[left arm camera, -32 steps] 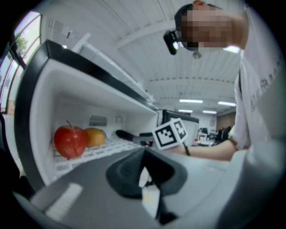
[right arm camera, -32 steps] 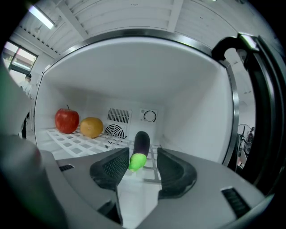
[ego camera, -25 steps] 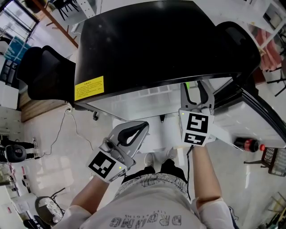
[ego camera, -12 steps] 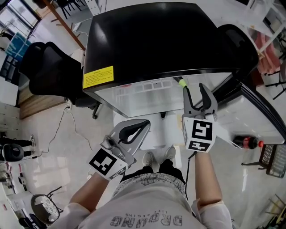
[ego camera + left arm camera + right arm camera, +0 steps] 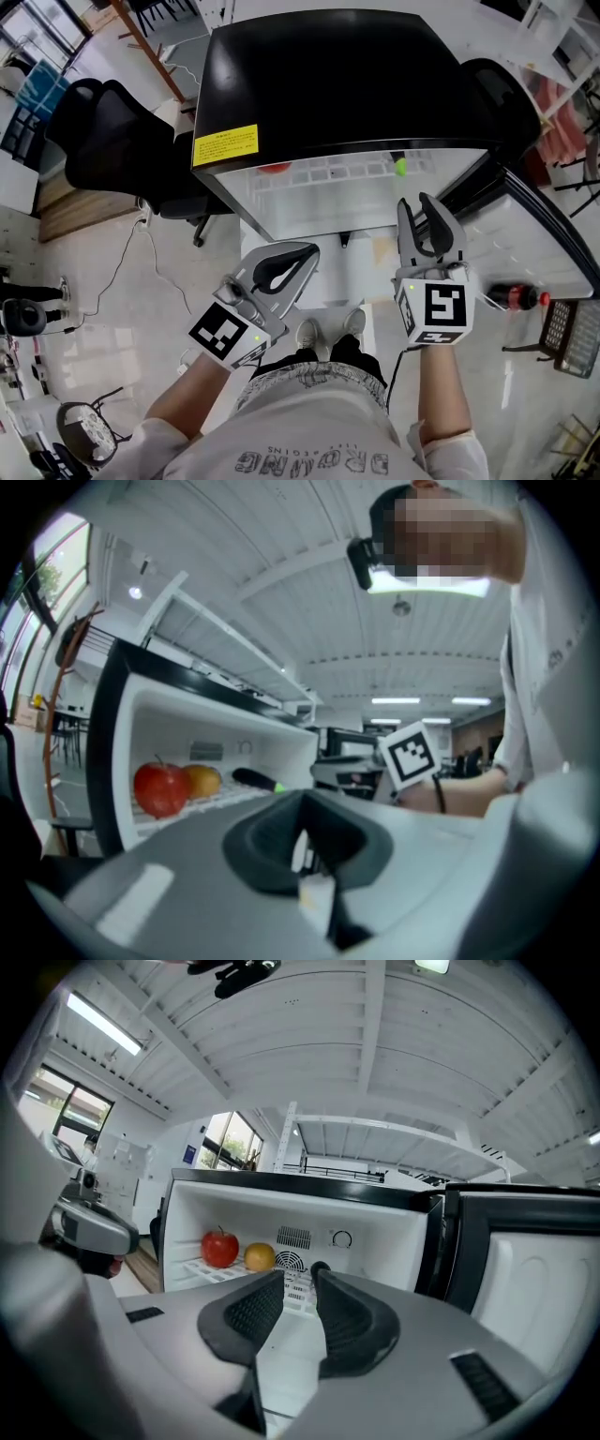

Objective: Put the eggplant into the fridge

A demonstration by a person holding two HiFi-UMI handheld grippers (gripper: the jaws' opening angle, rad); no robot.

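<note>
Both level: L tool (image 5: 298, 255), R tool (image 5: 418, 202).

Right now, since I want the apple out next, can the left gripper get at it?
Probably yes. The fridge door stands open, the apple sits far left inside, and nothing stands between it and the left gripper, whose jaws are shut and empty.

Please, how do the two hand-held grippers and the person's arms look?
The left hand-held gripper and the right hand-held gripper are light grey, with curved jaws lined by black ribbed pads. Each carries a white cube with black square markers. The person wears a pale shirt with short sleeves.
</note>
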